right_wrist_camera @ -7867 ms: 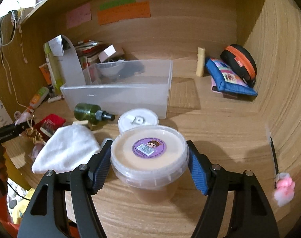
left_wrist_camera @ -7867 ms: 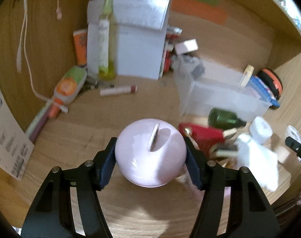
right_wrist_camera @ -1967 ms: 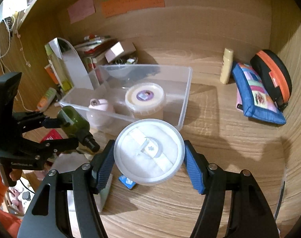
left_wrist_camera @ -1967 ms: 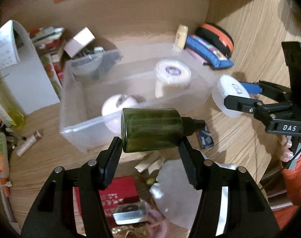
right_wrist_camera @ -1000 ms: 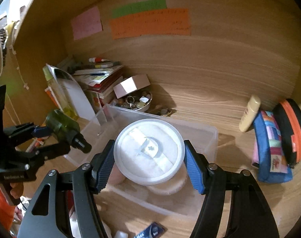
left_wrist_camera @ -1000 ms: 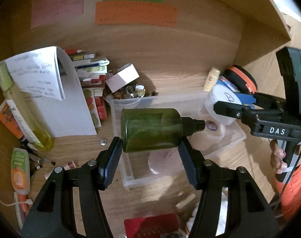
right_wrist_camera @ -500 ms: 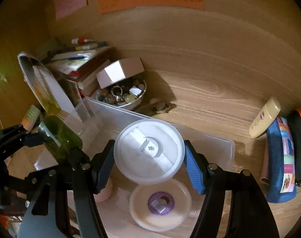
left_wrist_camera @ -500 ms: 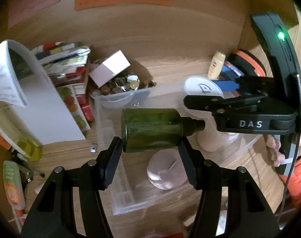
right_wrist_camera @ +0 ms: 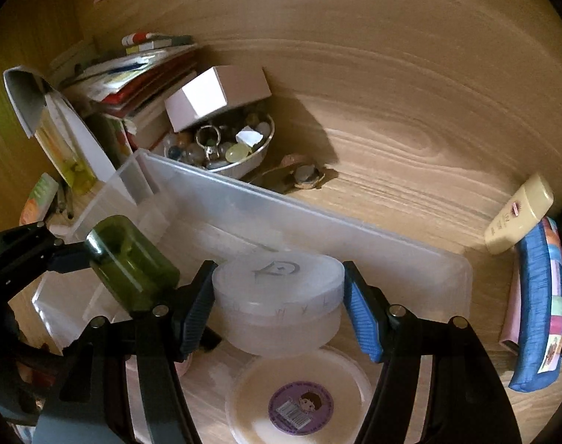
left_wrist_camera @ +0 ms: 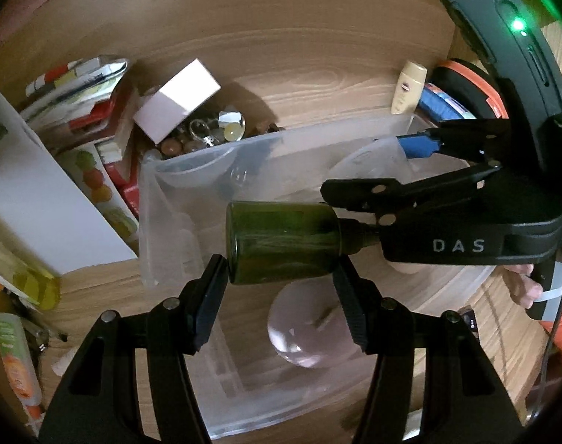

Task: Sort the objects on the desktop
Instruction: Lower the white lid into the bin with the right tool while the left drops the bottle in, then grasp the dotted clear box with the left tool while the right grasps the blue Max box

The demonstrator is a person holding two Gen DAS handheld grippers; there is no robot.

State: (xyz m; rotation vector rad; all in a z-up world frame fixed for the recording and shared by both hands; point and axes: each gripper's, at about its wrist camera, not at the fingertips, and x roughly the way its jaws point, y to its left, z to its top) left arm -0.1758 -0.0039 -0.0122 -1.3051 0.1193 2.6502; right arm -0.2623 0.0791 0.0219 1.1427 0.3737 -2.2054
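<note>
Both hand-held grippers have sunk over the clear bin (right_wrist_camera: 410, 259): yours pinch a slick green bottle (left_wrist_camera: 281, 244) and light white tub (right_wrist_camera: 281, 296) across their rigid sides.

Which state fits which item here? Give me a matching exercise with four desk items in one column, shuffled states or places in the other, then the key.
Things:
1. green bottle
2. white round jar
3. pink round container
4. cream tube

States:
A. on the desk outside the clear bin, beside the blue pouch
B. clamped sideways in the left gripper
C. lying in the bin, under the bottle
D. clamped in the right gripper, over the bin

Pairs: 1-B, 2-D, 3-C, 4-A
</note>
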